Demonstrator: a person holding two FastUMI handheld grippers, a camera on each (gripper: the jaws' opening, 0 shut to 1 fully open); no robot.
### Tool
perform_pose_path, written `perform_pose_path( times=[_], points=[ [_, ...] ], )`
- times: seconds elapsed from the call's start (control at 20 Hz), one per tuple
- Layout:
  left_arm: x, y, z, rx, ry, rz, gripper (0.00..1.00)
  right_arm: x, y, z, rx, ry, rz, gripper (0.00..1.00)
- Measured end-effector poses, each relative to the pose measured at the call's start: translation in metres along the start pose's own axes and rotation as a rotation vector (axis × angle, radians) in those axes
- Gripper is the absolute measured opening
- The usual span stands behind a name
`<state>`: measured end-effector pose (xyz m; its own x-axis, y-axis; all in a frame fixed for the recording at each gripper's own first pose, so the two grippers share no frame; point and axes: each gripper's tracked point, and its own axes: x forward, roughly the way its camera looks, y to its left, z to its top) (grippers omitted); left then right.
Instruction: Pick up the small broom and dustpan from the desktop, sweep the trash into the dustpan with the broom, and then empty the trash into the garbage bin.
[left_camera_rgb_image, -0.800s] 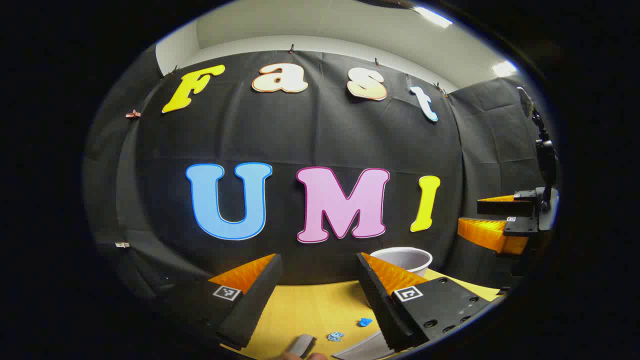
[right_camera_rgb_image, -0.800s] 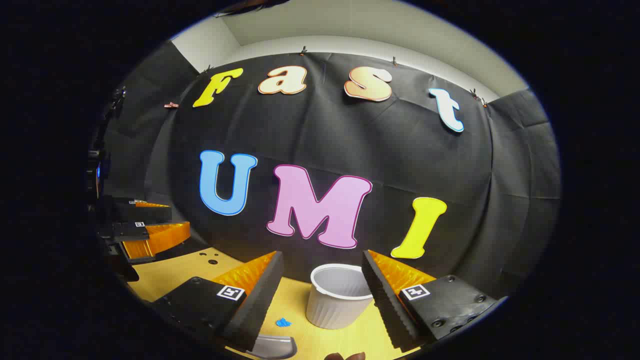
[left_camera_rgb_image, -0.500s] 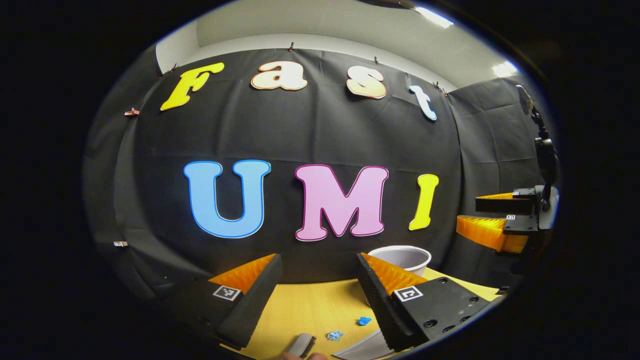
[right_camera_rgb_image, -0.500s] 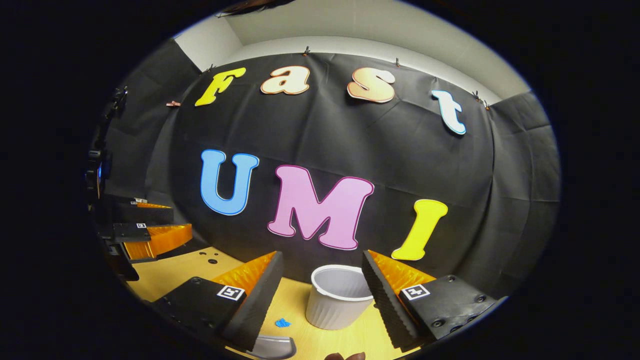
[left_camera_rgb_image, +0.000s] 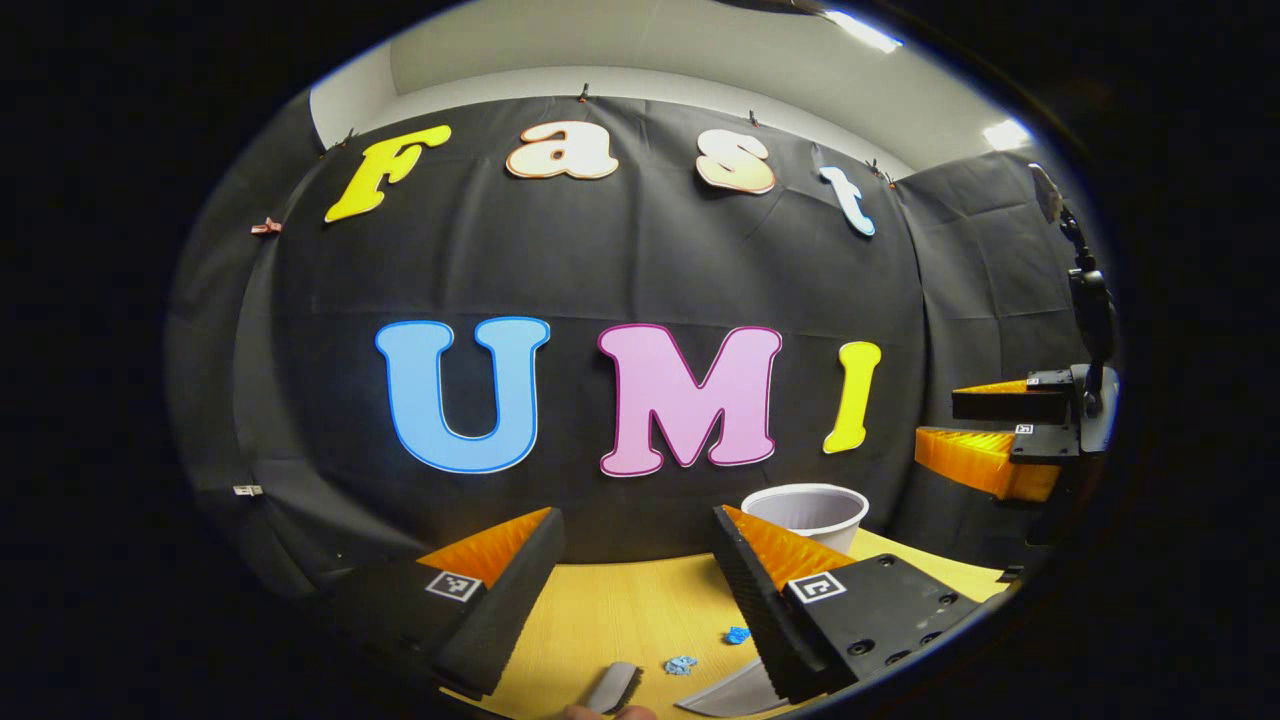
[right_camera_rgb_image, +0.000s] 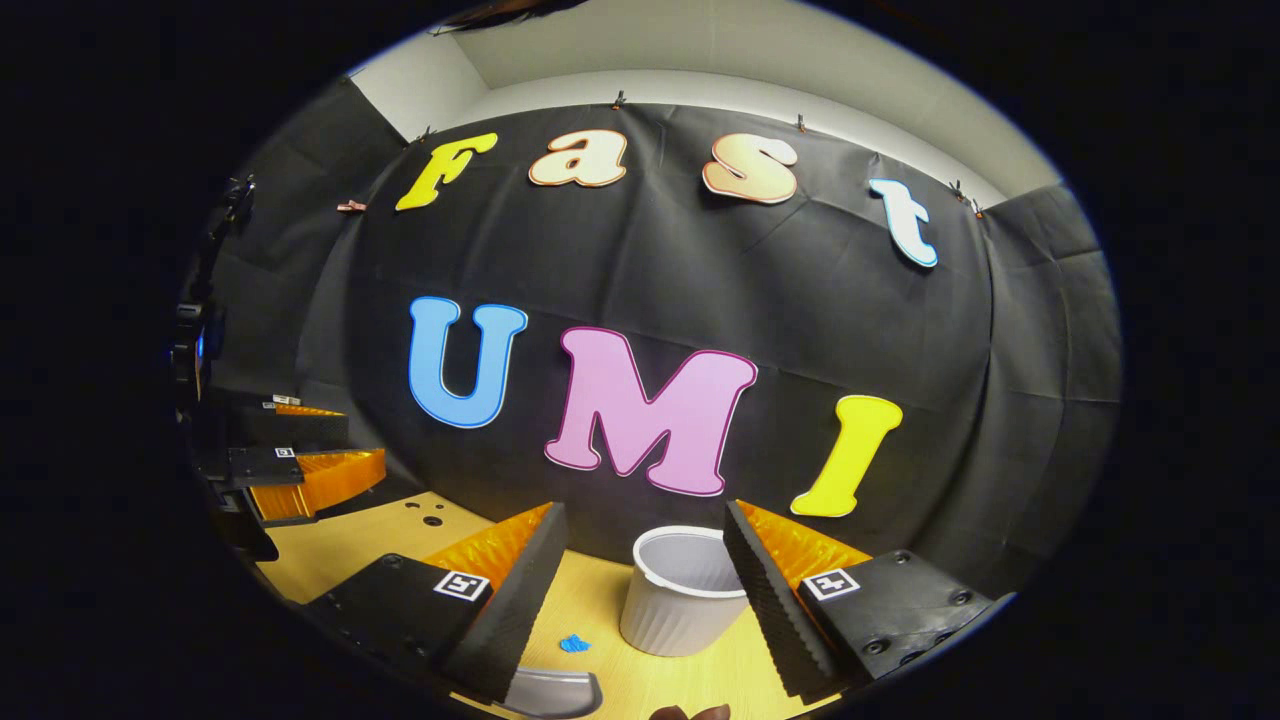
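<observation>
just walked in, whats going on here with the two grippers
A person holds two grippers above a yellow desk, and both are open and empty. The left gripper hangs over blue scraps, a small broom and a grey dustpan at the near edge. The right gripper faces a white ribbed bin. Nothing is picked up yet, so sweeping has not begun.

A yellow wood-grain counter (left_camera_rgb_image: 620, 610) runs up to the black cloth wall. On it stands a white ribbed garbage bin (right_camera_rgb_image: 680, 600), upright and open, near the back edge. Small blue trash scraps (left_camera_rgb_image: 681, 664) lie on the bare surface, apart from the bin. At the near edge lie the grey broom head (left_camera_rgb_image: 615, 686) and, just beside the scraps, the grey dustpan (left_camera_rgb_image: 725, 692). Two dark holes (right_camera_rgb_image: 425, 515) mark the counter's far left part.
</observation>
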<state>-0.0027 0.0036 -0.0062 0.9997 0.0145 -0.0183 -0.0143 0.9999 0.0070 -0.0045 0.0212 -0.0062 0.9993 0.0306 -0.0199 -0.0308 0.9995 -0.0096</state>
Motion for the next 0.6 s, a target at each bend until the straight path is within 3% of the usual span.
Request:
perform_pose_path(
  times=[0.2,0.6],
  points=[
    [-0.002,0.001,-0.002,-0.008,0.021,0.011,0.95,-0.022,0.023,-0.048,0.002,0.179,0.116,0.98],
    [-0.007,0.005,-0.004,-0.013,0.086,0.063,0.95,-0.093,0.066,-0.212,0.01,0.688,0.261,0.98]
  ],
)
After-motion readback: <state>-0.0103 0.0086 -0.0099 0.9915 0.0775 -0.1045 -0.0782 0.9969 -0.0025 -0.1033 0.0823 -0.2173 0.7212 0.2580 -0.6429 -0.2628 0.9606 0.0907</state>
